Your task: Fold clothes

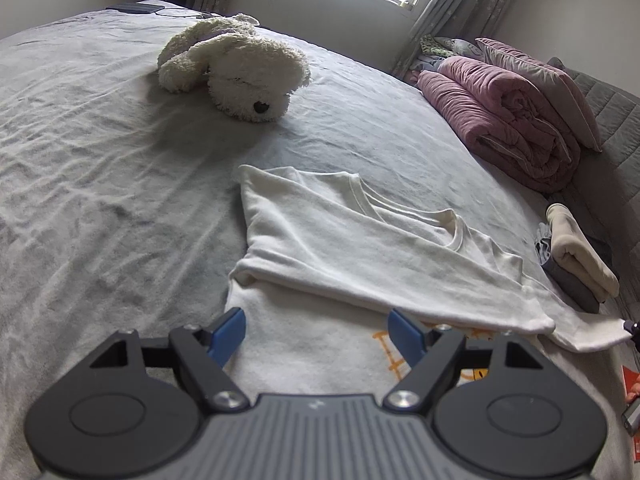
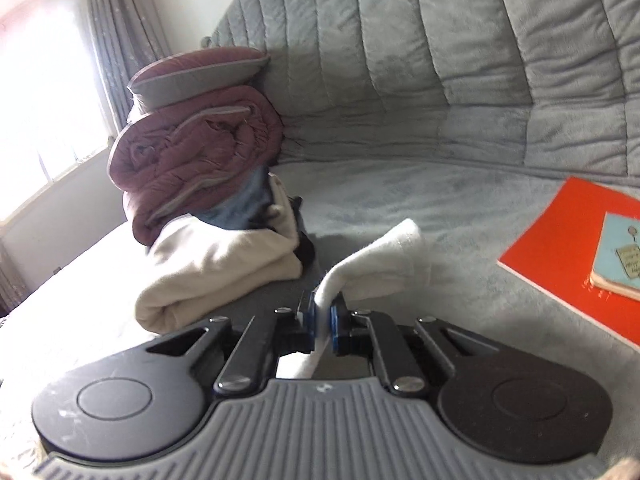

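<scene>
A white T-shirt (image 1: 352,248) lies on the grey bed sheet (image 1: 100,200), its upper part folded down over the lower part, which has an orange print. My left gripper (image 1: 318,330) is open and empty, hovering just above the shirt's lower part. My right gripper (image 2: 323,320) is shut on a white edge of the shirt (image 2: 384,264), lifted a little above the bed. The rest of the shirt is hidden in the right wrist view.
A white plush dog (image 1: 236,68) lies further up the bed. A rolled pink quilt (image 1: 504,116) with a pillow sits by the headboard (image 2: 440,60). A stack of folded clothes (image 2: 216,276) lies beside it. A red book (image 2: 568,256) lies at right.
</scene>
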Available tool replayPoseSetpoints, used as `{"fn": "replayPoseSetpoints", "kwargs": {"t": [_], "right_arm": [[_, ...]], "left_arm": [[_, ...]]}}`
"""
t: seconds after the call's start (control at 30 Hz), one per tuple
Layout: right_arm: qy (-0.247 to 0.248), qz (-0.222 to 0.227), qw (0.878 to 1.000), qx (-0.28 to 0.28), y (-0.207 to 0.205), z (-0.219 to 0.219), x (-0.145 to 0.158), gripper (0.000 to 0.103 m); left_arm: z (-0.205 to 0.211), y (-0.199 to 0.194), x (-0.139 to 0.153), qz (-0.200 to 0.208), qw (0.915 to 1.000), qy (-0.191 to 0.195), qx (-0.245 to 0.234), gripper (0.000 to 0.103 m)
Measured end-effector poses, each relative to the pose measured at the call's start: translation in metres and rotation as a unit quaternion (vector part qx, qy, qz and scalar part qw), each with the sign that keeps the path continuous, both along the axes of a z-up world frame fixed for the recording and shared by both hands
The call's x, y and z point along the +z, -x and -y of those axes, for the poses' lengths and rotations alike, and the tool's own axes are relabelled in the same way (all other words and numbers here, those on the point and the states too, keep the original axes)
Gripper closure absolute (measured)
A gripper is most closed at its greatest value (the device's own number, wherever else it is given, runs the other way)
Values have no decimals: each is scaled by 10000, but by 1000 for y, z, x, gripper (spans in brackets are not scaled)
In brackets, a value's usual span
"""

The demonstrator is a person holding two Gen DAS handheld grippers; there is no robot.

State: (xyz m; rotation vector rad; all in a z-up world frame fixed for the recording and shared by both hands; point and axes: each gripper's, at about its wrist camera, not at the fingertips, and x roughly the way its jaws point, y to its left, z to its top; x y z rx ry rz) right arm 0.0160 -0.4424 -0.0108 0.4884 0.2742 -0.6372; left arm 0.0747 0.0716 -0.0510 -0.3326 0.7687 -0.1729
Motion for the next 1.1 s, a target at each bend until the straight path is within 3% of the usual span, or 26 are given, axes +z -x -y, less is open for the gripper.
{"fn": "replayPoseSetpoints", "kwargs": {"t": [0.33, 0.57, 0.83, 1.1], "right_arm": [[615, 641, 9904, 1061, -13, -70, 76, 95], [970, 801, 9774, 1698, -29, -125, 105, 95], [1109, 742, 9619, 2387, -50, -181, 108, 95], [1151, 460, 9413, 3141, -76, -248, 84, 95]], "left_arm": [[-1, 5, 8, 68, 9999, 106, -18, 24], [-8, 7, 13, 99, 9997, 212, 38, 24], [-20, 11, 17, 103, 9993, 334, 163, 24], [-33, 15, 20, 106, 9988, 413, 248, 24]]}}
